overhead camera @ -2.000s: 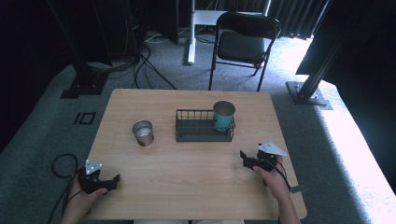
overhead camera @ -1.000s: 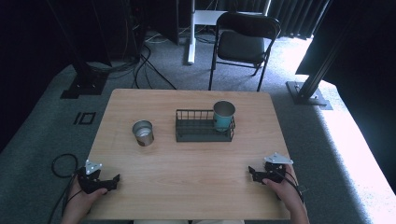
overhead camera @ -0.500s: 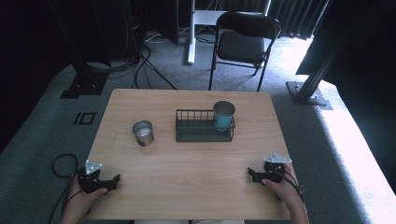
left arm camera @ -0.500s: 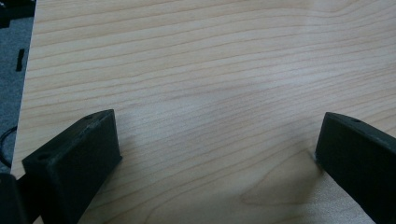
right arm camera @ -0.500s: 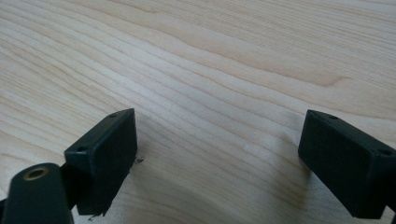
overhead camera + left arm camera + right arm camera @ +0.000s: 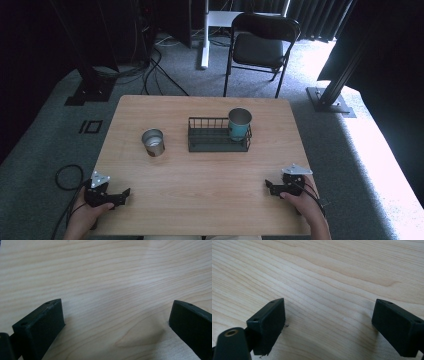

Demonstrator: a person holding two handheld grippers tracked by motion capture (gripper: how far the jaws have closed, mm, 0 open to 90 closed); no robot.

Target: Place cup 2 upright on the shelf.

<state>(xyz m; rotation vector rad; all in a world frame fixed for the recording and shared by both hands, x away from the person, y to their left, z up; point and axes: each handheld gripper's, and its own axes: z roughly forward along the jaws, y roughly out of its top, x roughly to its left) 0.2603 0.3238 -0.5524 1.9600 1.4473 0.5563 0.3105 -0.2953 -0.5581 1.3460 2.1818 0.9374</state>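
Observation:
A teal cup [image 6: 239,123] stands upright in the right end of a black wire rack [image 6: 210,141] near the table's middle. To the rack's left a silver metal cup [image 6: 153,142] stands on the wooden table [image 6: 200,180]. My left gripper [image 6: 125,193] rests low on the table at the front left corner, open, with only wood grain between its jaws [image 6: 115,322]. At the front right my right gripper [image 6: 268,187] also lies on the table, open and holding nothing [image 6: 328,317].
A black folding chair [image 6: 262,45] stands beyond the table's far edge. A white desk leg [image 6: 204,35] and loose cables [image 6: 155,60] lie on the carpet behind. A dark metal stand base [image 6: 332,102] sits off the far right corner.
My right gripper came down and back toward the front right edge and settled on the table. The left gripper has stayed put.

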